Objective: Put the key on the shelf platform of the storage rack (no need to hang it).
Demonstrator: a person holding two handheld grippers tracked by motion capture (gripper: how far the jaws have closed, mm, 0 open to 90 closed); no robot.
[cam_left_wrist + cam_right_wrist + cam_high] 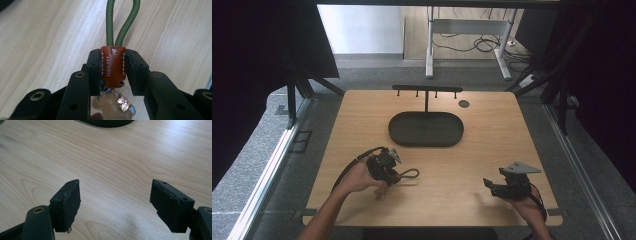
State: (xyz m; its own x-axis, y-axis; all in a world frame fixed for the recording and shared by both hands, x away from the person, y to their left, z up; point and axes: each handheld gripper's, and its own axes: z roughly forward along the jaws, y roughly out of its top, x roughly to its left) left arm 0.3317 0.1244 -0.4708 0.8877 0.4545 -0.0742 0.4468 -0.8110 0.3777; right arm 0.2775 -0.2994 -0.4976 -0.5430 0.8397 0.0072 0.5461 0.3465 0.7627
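Observation:
A key fob has a brown leather tab [112,62] stitched around a green cord loop [120,25], with a tan charm [110,106] hanging from its near end. My left gripper [111,73] is shut on the tab, one pad on each side. From above, the left gripper [384,167] is at the front left of the wooden table [492,135], and the cord loop [410,174] sticks out to its right just above the wood. My right gripper [115,202] stands open over bare wood with nothing between its pads, at the front right [494,186].
A black oval tray [426,129] sits mid-table with a black hook rack [427,89] rising behind it; the tray's edge [107,122] also lies far ahead of the right gripper. A round grommet [464,103] marks the back right. Dark curtains flank the table.

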